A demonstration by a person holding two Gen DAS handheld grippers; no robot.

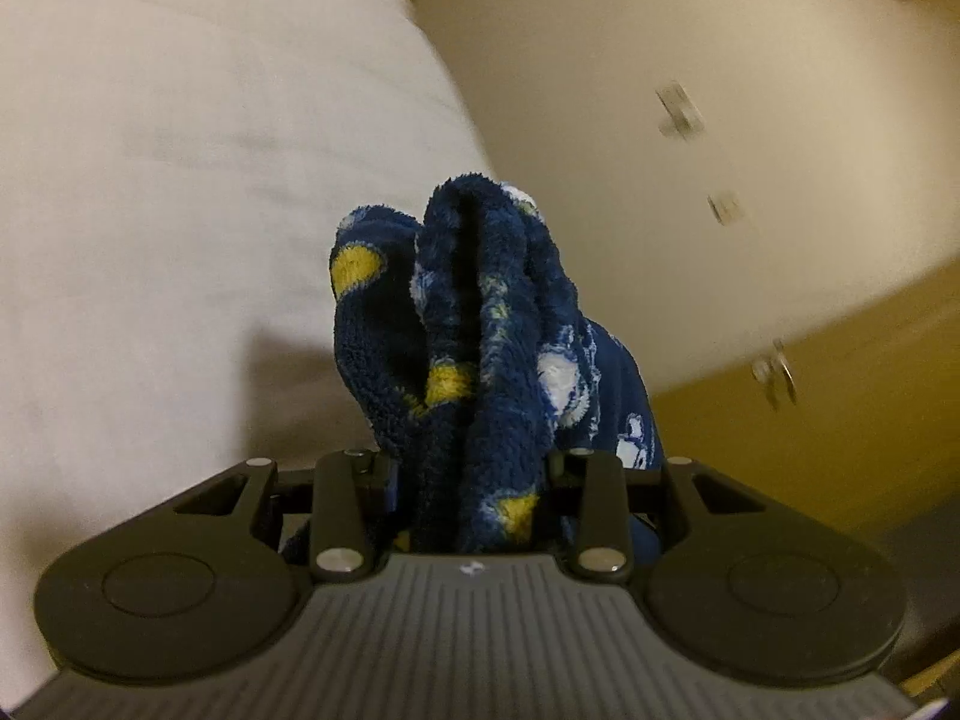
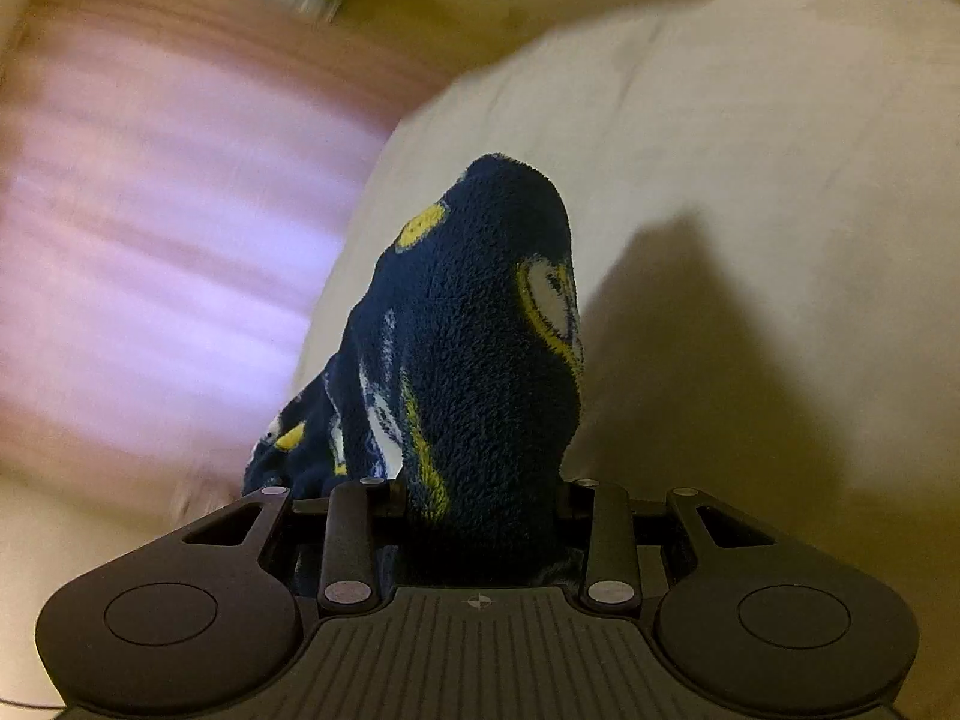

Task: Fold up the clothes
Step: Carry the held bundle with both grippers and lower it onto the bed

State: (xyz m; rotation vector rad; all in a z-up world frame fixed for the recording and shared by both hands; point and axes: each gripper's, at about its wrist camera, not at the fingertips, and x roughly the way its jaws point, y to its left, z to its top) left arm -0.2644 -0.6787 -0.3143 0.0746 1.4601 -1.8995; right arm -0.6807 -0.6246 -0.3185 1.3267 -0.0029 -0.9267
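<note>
Your left gripper and right gripper are both clamped on the navy fleece garment — bunched above the white bedding

No legible text, label, brand or number anywhere in either view.

A navy fleece garment with yellow and white printed motifs stands bunched in upright folds at centre, its top toward 12 o'clock; in the right wrist view it trails toward 8 o'clock.
</note>
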